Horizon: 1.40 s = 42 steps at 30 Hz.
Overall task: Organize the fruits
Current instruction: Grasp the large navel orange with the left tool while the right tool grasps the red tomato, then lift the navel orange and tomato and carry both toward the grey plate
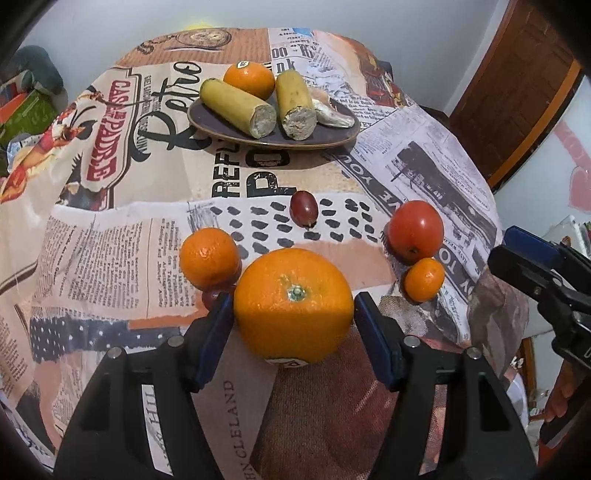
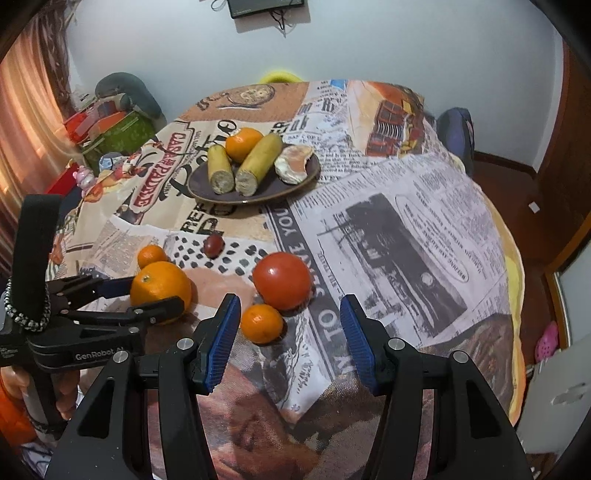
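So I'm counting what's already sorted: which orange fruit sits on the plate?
The stickered orange behind the banana halves; the others lie on the cloth.

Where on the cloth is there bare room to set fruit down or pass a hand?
Bare: the newspaper-print stretch right of the tomato, and the cloth between the plate and the grape. Crowded: the near edge, around the big orange, and the plate itself.

Round table under newsprint-collage cloth (image 2: 406, 221). Pale wall (image 2: 406, 44) behind, dark panel (image 2: 266, 7) mounted high with dangling wires. Orange curtain (image 2: 29, 110) one side, wooden door (image 1: 517, 92) other. Brown floor (image 2: 517, 192).
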Tool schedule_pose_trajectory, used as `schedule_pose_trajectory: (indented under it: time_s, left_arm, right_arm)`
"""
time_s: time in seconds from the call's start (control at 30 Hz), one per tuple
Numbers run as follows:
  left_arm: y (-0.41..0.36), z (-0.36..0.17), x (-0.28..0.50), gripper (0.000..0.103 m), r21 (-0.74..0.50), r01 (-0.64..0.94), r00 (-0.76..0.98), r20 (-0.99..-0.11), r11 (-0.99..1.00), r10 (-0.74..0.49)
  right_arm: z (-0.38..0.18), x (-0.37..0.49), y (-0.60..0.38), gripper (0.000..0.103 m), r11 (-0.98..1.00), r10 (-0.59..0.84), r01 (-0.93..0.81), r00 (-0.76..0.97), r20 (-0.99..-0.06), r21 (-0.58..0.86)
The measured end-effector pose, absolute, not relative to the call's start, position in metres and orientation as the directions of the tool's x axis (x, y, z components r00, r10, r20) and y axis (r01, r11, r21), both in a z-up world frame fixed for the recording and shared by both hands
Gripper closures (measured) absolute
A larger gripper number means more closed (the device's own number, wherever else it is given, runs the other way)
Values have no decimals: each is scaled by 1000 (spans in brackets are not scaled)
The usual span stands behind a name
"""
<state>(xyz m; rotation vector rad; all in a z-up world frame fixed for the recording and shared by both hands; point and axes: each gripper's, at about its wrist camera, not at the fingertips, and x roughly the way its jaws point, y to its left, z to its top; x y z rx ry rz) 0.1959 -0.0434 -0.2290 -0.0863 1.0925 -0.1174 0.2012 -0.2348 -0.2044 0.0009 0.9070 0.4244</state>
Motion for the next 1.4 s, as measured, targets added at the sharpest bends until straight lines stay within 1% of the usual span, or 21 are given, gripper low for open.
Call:
schedule_pose_trajectory:
  time_s: [0.13,0.27,0.43,0.57,0.7,0.83,0.93,1.03,1.13,1.17,1.4]
  left_arm:
    - [-47,-228,193,39,-95,89,471,-873,991,-126]
    - [-43,-220,192,39,-121,91,481,-864,988,-150]
    - [-36,-197,188,39,-145,115,537,-823,983,-185]
    - [-26,-186,192,39,-143,104,568,-804,984,-177]
    - [-14,-185,201,39,-144,83,579,-799,986,-165]
    - [-4,-191,210,39,-150,61,574,-804,987,-158]
    - [0,-195,215,39,-157,52,569,-807,986,-158]
    - [2,-197,218,39,-160,47,571,-805,986,-158]
    - [3,-196,219,39,-160,46,575,-803,986,-158]
    - [3,-195,220,39,-160,46,576,-802,986,-157]
    - [4,-190,224,39,-164,55,590,-790,985,-165]
  right_arm:
    - [-210,203,-232,51,911,370,-365,523,-768,190]
    - [-214,207,-226,51,907,373,-376,511,-774,189]
    - [-223,219,-217,51,904,370,-387,495,-786,182]
    - [-230,231,-212,51,903,373,-384,478,-795,192]
    - [-238,238,-207,51,904,369,-383,479,-797,189]
    - [-242,244,-204,50,917,322,-378,505,-801,130]
    - [-247,250,-208,48,920,317,-366,494,-810,138]
    - [-250,256,-214,48,918,343,-352,478,-809,181]
    - [-252,260,-215,51,912,364,-350,459,-810,211]
    - [-251,261,-214,56,914,360,-350,462,-810,206]
    - [-240,260,-212,56,898,389,-384,462,-797,216]
